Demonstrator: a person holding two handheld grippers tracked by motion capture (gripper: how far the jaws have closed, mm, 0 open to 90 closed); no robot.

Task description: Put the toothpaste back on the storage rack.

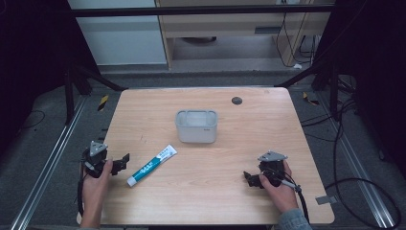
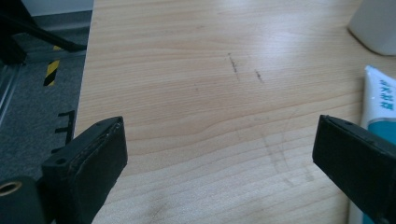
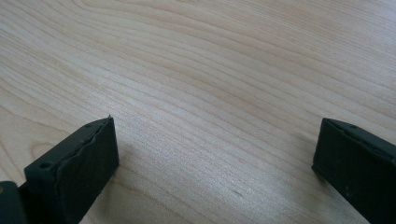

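Observation:
A white and teal toothpaste tube [image 1: 152,165] lies flat on the wooden table [image 1: 239,139], slanting from near left to far right. Behind it stands a white rectangular tub [image 1: 197,126]. My left gripper [image 1: 122,161] rests at the table's left edge, held by a hand, open, pointing right toward the tube's cap end, with bare wood between its jaws [image 2: 219,140]. The tube [image 2: 380,105] shows just past its right jaw. My right gripper [image 1: 250,178] sits near the front right, open, over bare wood [image 3: 215,130].
A small dark round spot [image 1: 236,100] marks the table's far side. Black frame bars and cables run along the floor on both sides. A yellow-black tape strip [image 2: 52,72] lies on the floor left of the table.

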